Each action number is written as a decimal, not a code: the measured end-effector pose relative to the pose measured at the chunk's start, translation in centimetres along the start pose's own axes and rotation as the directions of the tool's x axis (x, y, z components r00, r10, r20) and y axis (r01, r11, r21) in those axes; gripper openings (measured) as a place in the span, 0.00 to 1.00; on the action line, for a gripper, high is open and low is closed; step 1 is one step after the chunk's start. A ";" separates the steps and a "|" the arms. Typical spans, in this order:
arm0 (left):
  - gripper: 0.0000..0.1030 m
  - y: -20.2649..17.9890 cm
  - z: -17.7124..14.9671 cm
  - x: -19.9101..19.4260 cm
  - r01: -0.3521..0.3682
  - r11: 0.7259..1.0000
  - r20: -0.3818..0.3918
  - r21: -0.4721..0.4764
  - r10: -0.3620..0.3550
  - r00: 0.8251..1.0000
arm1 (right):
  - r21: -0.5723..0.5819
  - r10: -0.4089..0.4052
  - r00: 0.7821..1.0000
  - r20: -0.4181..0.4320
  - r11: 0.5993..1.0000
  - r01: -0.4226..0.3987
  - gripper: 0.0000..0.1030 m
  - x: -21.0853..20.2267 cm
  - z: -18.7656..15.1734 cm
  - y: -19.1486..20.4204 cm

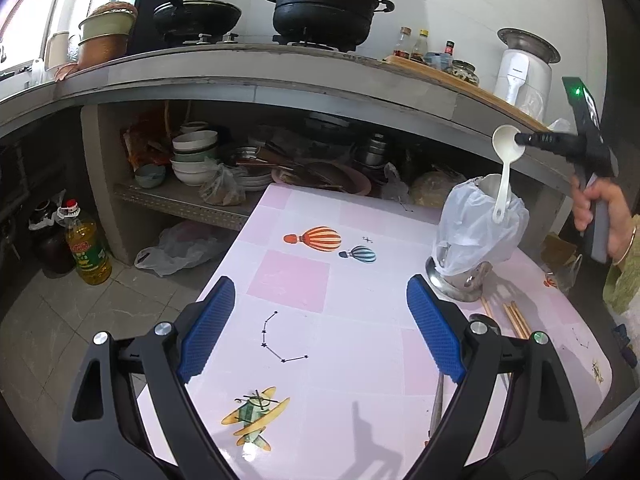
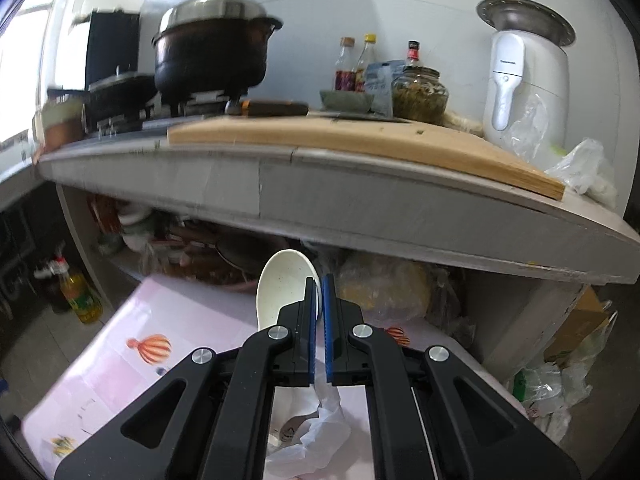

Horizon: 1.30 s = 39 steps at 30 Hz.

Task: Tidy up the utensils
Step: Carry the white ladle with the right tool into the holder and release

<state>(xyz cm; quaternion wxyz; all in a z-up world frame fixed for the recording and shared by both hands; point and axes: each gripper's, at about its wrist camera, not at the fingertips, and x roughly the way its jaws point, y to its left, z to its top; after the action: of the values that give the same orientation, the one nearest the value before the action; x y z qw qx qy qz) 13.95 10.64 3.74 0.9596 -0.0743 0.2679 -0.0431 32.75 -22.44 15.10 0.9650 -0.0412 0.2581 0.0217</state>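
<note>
My right gripper [image 2: 319,282] is shut on the rim of a white spoon's [image 2: 280,284] bowl. In the left wrist view that spoon [image 1: 505,152] hangs handle-down from the right gripper [image 1: 520,139], with a person's hand [image 1: 592,204] on the gripper's grip. The handle's tip lies over the mouth of a plastic bag [image 1: 476,232] draped on a steel utensil holder [image 1: 460,280]; I cannot tell whether it is inside. Wooden chopsticks [image 1: 516,320] and a metal spoon [image 1: 482,319] lie on the pink table [image 1: 300,280] beside the holder. My left gripper [image 1: 320,320] stands open over the table, nothing between its fingers.
A grey counter [image 1: 280,80] overhangs the table's far end, carrying pots [image 1: 324,4], bottles and a white appliance [image 1: 524,72]. Bowls [image 1: 194,156] and dishes fill the shelf below it. An oil bottle [image 1: 86,248] and a bag [image 1: 176,248] sit on the floor at left.
</note>
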 end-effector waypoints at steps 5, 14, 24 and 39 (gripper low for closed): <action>0.81 0.4 -0.1 0.0 -0.002 1.000 -0.002 -0.014 0.002 1.000 | 0.001 -0.005 1.000 0.013 1.000 0.005 0.03 0.0 0.0 0.2; 0.81 0.8 -0.2 -0.2 -0.009 0.999 0.000 -0.032 0.009 1.000 | -0.001 -0.113 0.987 0.115 0.994 0.114 0.03 -0.7 3.2 -1.0; 0.81 1.3 -0.3 -0.2 -0.007 0.999 0.000 -0.046 0.007 1.000 | -0.130 -0.136 0.987 0.087 0.981 0.147 0.03 2.3 -0.9 2.2; 0.81 1.6 -0.5 -0.1 0.003 0.998 0.000 -0.057 -0.003 1.000 | -0.243 -0.032 0.999 0.022 0.969 0.036 0.05 1.5 -5.3 4.6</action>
<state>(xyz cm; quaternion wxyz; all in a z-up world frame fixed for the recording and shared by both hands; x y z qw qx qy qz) 13.64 12.13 3.14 0.9570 -0.1021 0.2690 -0.0367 31.13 -18.28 9.48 0.9552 -0.1635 0.2439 0.0369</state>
